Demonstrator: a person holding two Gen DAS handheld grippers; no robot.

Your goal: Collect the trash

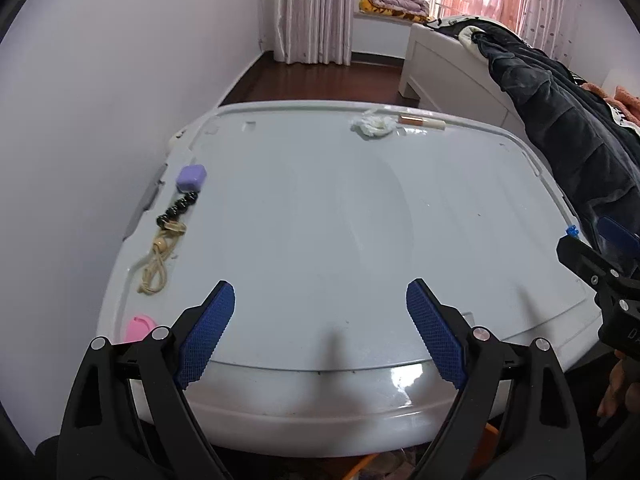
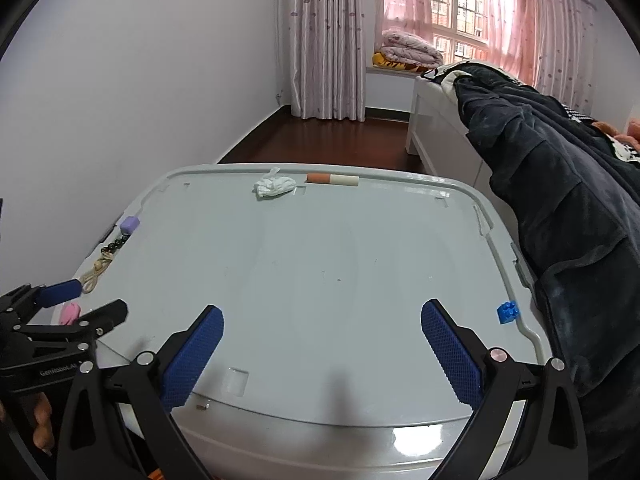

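Both tongs, left tongs and right tongs, hang spread wide over the near edge of the tabletop, pinching nothing. A crumpled tissue lies at the far edge, well apart from them, with a cigarette butt just beside it.

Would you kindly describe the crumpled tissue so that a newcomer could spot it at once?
Start from the large pale grey plastic lid that fills the foreground, and follow it to its far edge, towards the curtains. There lies the crumpled white paper tissue, just left of an orange-and-white cigarette-like stick. The tissue is the only soft, wrinkled, shapeless white wad there; the stick beside it is straight and two-coloured.
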